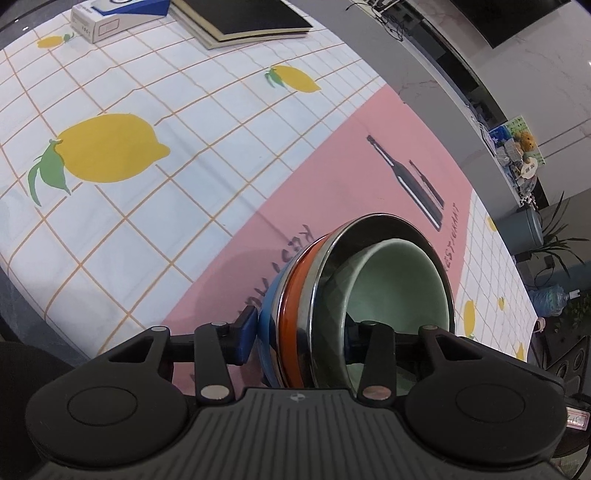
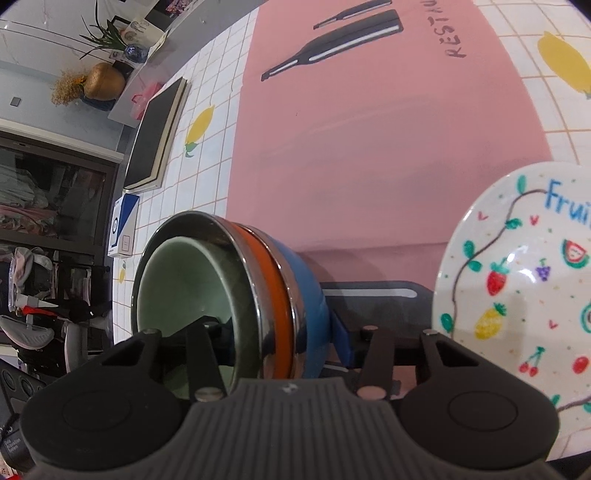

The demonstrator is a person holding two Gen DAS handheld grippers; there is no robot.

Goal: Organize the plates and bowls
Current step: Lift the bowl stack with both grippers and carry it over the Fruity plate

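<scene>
Both grippers are clamped on the same nested stack of bowls, one on each side. Through the left wrist view I see my left gripper (image 1: 299,332) with its blue outer pad pressed on the blue outside wall and its inner finger down inside the pale green ceramic bowl (image 1: 399,280), so it pinches the whole wall of the stack. My right gripper (image 2: 280,332) does the mirror of that: inner finger inside the green bowl, blue pad against the blue enamel bowl (image 2: 310,291). Between those two sit an orange-banded bowl (image 1: 291,306) and a shiny steel bowl (image 1: 325,266), all nested.

Just to the right of my right gripper stands a white plate painted with fruit (image 2: 517,295), very near the stack. Beyond the fingers lies a pink placemat printed with bottles (image 2: 388,147) on a lemon-patterned tablecloth (image 1: 110,92), and farther off a black-covered notebook (image 1: 251,18) beside a white and blue box (image 1: 107,18).

To do this well, I judge both hands must rise and travel together, level, or the nested bowls will twist or slide against one another. I would keep the stack clear of the fruit plate.

Hidden from me: the stack's base, whether it rests on the mat or hangs free, and the plate's far edge, which is cut off.
</scene>
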